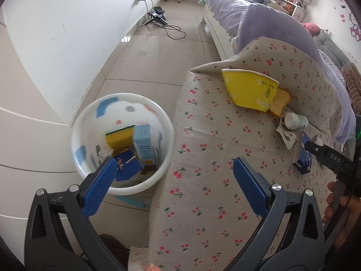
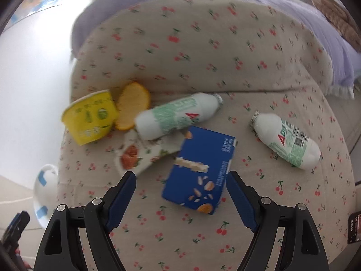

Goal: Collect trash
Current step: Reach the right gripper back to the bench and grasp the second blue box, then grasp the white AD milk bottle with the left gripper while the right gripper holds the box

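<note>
My left gripper [image 1: 174, 164] is open and empty, over the edge between the white bin [image 1: 83, 122] and the cherry-print cover [image 1: 203, 192]. The bin on the floor holds a yellow sponge [image 1: 118, 140], a pale blue carton [image 1: 144, 146] and a dark blue carton [image 1: 127, 168]. My right gripper [image 2: 180, 183] is open just above a blue carton [image 2: 200, 169] lying on the cover [image 2: 203, 45]. A yellow cup [image 2: 90, 117], an orange peel [image 2: 132, 109], a printed wrapper [image 2: 140, 153] and two white bottles [image 2: 178, 115] [image 2: 286, 140] lie beyond. The cup also shows in the left wrist view [image 1: 248, 90].
A white wall [image 1: 56, 45] and tiled floor [image 1: 158, 52] lie left of the bed, with a black cable [image 1: 171, 30] on the floor. Purple bedding [image 1: 259, 22] lies further along the bed. The bin shows at the lower left in the right wrist view [image 2: 45, 194].
</note>
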{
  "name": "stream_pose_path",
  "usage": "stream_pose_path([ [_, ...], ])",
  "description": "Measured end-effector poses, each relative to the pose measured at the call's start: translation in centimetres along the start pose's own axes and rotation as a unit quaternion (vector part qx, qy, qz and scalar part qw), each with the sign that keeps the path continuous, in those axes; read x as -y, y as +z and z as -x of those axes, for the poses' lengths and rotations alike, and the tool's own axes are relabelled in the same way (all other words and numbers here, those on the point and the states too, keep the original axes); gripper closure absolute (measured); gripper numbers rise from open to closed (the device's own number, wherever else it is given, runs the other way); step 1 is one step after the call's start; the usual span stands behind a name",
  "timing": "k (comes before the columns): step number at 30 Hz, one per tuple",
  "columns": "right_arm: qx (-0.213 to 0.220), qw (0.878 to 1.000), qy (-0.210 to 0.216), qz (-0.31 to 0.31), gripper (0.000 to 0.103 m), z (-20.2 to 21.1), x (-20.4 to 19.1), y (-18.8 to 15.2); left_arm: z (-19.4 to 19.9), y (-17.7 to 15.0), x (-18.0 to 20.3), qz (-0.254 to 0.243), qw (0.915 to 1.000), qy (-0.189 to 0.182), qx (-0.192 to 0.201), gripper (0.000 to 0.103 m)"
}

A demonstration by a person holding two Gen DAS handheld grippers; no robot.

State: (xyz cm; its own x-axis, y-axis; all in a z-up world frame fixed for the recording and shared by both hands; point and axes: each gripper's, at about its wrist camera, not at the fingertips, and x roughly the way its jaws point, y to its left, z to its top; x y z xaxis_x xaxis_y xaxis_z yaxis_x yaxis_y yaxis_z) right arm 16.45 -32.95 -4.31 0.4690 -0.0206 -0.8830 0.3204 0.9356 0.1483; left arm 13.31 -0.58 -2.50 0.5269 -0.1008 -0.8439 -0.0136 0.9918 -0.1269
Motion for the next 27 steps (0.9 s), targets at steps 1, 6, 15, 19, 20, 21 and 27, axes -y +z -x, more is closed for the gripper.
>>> stream_pose_path([
  [1, -0.005, 1.0, -0.002, -0.005, 0.019, -0.4, 0.2, 0.0, -0.2, 0.0, 0.4, -0.003, 1.0, 0.0, -0.001, 0.001],
  [6, -0.022, 1.0, -0.021, -0.002, 0.019, -1.9, 0.5, -0.1, -0.8, -0.2, 2.0, -0.02, 0.9998, 0.001, -0.005, 0.001],
  [15, -0.042, 0.999, -0.01, 0.026, 0.036, -2.6, 1.0, -0.6, -1.7, 0.0, 5.8, -0.07, 0.9972, -0.025, 0.003, 0.001],
  [19, -0.031, 0.999, 0.012, 0.036, 0.038, -0.5, 2.5, -1.1, -2.2, 0.2, 9.1, -0.12, 0.9921, -0.036, 0.01, 0.001],
  [20, -0.024, 0.999, 0.013, 0.043, 0.038, 0.3, 2.7, -1.1, -2.3, 0.2, 9.6, -0.128, 0.991, -0.038, 0.011, 0.001],
  [21, -0.018, 0.999, 0.014, 0.048, 0.038, 1.0, 3.1, -1.2, -2.5, 0.2, 10.5, -0.139, 0.9895, -0.04, 0.011, 0.001],
  [27, 0.014, 0.998, 0.02, 0.058, 0.039, 4.7, 6.3, -2.3, -3.8, 1.1, 16.2, -0.19, 0.9804, -0.05, 0.014, 0.001],
])
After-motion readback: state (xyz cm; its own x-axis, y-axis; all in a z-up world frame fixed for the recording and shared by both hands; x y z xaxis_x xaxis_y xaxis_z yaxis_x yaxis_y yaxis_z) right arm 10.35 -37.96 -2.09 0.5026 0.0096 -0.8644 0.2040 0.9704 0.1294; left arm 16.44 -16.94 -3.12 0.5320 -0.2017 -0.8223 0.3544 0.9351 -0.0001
